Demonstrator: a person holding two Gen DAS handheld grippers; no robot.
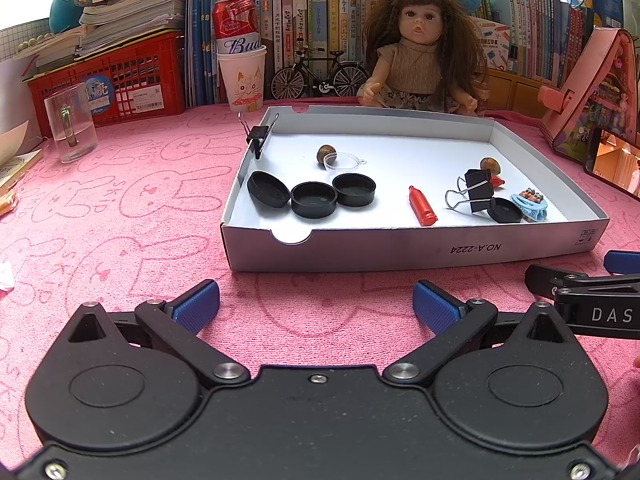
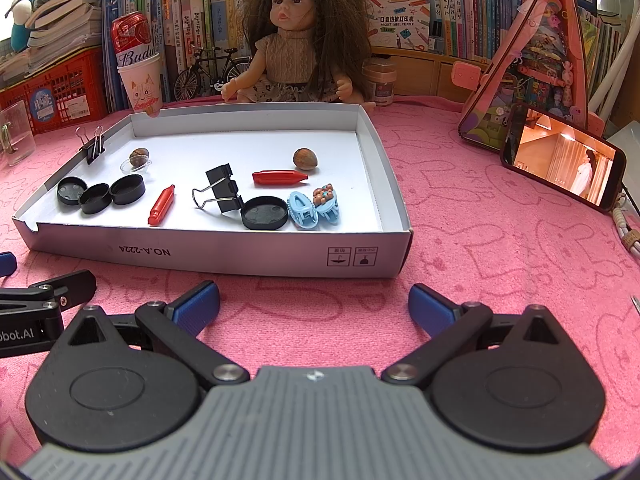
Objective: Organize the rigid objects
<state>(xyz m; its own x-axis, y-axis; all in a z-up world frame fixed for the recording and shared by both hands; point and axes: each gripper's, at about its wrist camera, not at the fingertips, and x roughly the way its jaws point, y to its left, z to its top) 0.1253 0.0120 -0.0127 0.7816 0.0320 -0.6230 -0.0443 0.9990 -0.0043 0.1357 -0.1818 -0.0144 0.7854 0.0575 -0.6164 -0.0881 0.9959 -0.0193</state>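
A shallow white cardboard box (image 2: 256, 254) lies on a pink towel (image 2: 480, 240) printed with rabbit outlines, and the small hard things to be sorted all lie inside it. At its left end three round black caps (image 2: 100, 194) sit in a touching row, with a clear plastic lid (image 2: 136, 167) and a brown nut (image 2: 139, 156) just behind them. A black binder clip (image 2: 93, 146) is clamped on the box's left wall. Toward the middle lie a red plastic tube (image 2: 161, 205), a second binder clip (image 2: 222, 194) with its wire handles out, and a fourth black cap (image 2: 265, 213) touching it. Just right of that cap are two blue hair clips (image 2: 314, 208), with another red tube (image 2: 279, 177) and a second nut (image 2: 305, 159) farther back. Behind the box a doll (image 2: 296, 40) sits before a row of books, with a beer can in a paper cup and a model bicycle (image 2: 212, 70) to its left; a phone (image 2: 560, 164) leans at the far right. The left gripper (image 1: 316, 306) and the right gripper (image 2: 314, 306) both hover over bare towel near the box's front wall, their ribbed blue pads spread wide apart and holding nothing.
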